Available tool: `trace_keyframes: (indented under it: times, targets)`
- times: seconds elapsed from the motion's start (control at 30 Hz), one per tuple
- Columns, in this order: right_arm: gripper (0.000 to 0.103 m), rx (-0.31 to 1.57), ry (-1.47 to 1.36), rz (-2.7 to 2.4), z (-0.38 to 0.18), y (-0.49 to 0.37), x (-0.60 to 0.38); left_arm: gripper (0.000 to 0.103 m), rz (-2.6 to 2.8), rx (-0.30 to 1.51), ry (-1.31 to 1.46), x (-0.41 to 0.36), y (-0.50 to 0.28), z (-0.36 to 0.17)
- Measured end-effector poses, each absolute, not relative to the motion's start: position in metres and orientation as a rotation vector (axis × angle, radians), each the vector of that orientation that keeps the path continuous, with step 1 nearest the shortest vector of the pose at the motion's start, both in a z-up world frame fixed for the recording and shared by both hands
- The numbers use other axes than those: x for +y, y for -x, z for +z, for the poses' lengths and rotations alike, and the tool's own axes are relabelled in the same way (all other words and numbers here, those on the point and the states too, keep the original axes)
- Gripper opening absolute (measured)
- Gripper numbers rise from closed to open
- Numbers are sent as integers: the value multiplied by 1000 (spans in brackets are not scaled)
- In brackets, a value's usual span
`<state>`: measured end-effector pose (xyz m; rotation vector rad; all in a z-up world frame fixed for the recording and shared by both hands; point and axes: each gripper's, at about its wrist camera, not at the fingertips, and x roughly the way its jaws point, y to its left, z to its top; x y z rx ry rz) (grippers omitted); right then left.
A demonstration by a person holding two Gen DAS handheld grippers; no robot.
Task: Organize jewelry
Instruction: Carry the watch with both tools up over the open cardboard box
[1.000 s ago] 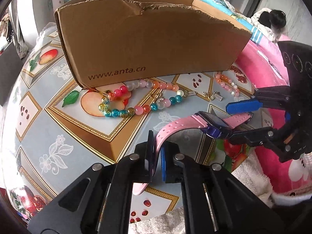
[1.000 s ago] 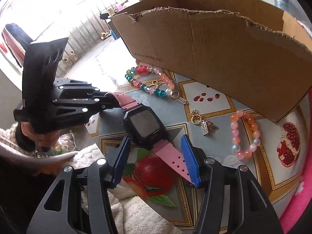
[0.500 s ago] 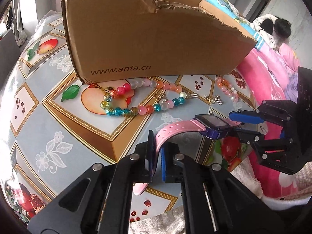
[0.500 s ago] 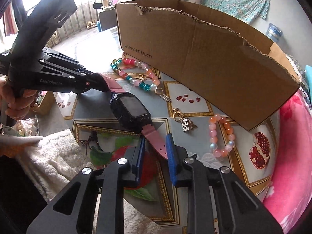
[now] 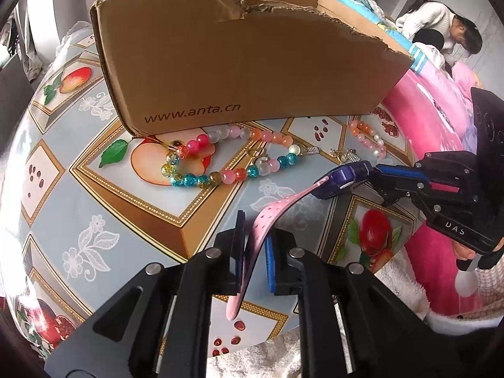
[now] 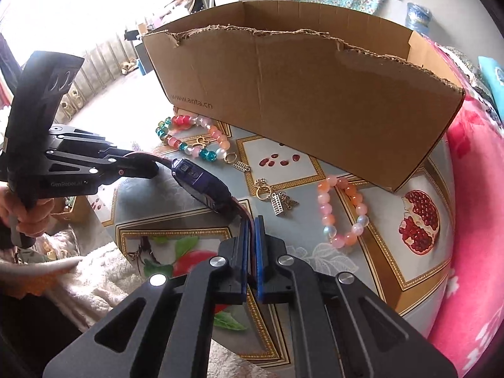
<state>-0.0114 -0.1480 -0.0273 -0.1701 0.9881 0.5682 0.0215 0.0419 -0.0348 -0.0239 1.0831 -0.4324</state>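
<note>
Two grippers hold one pink-strapped watch (image 5: 341, 179) between them, above the table (image 5: 78, 195) and in front of the cardboard box (image 5: 245, 72).

View differences: the left wrist view shows the perforated pink strap (image 5: 267, 220) edge-on, with its free tip hanging below the left gripper (image 5: 254, 252); the watch face cannot be read there. The right wrist view shows the dark watch body (image 6: 201, 186) from the side, with its buttons, and the open interior wall of the box. Only the left wrist view shows a seated person (image 5: 441, 34) beyond the box.

Orientation: the watch's long axis runs roughly parallel to the box's printed front wall, from the left gripper to the right gripper (image 6: 251, 252). The body sits tilted on edge, nearer the right gripper.

Grippers: the left gripper's jaws stand slightly apart; the strap passes between them and lies against the left finger pad (image 5: 239, 252), with a visible gap at the blue pad. Whether it is clamped cannot be told. The right gripper's jaws are closed tight on the other strap end, blue pads (image 6: 260, 249) pressing both sides.

Other items on the table: a multicoloured bead bracelet (image 5: 220, 160) lies touching the foot of the box; a pink-orange bead bracelet (image 6: 343, 211) lies near the box's far corner; a gold keyring with charms (image 6: 275, 197) lies between the two bracelets.
</note>
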Motion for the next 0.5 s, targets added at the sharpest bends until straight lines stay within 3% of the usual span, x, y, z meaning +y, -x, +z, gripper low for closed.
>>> trace_keyframes:
  times: [0.27, 0.5]
  targets:
    - [4, 987, 155, 561, -29, 9, -147, 13, -399, 1064, -2, 47, -19, -34]
    - [4, 974, 155, 550, -29, 9, -145, 4, -387, 1019, -84, 36, -10, -31]
